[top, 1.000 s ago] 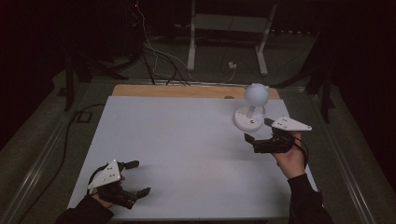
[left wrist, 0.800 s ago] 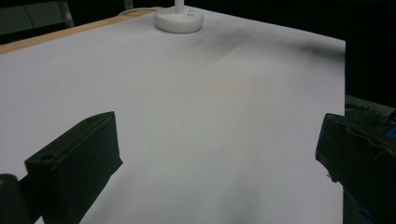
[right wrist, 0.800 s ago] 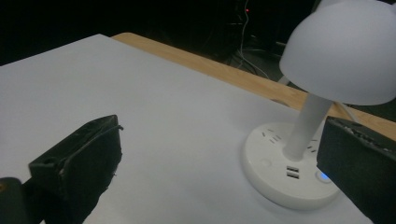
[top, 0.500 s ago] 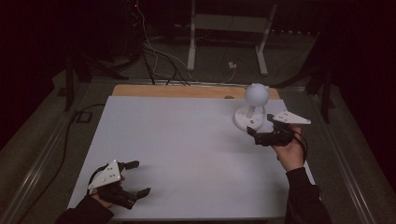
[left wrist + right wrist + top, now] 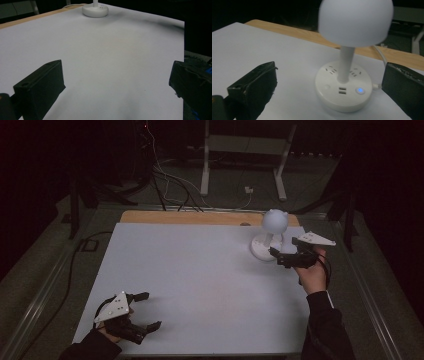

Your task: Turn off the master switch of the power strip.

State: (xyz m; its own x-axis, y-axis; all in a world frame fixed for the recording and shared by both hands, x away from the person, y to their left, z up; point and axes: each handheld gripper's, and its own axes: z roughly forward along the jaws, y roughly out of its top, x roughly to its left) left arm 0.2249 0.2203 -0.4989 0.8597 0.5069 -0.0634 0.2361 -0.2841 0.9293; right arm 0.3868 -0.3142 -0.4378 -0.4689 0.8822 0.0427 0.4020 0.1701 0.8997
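Right tool (image 5: pixel 281 256) moved closer to lamp (image 5: pixel 270 237), jaws wide, empty; left tool (image 5: pixel 144 311) wide, empty.

- A dim lab or recording room, not a home.
- A white surface (image 5: pixel 200 285) stands alone on bare floor.
- Loose cables (image 5: pixel 165 195) trail behind it.
- A metal stand (image 5: pixel 240 145) sits at the back, walls dark.

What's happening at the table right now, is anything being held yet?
Nothing is held. A person has a gripper in each hand at a white table. The right gripper is open, close to the base of a small white lamp with sockets and a lit blue button, not touching it. The left gripper sits open near the front left corner.
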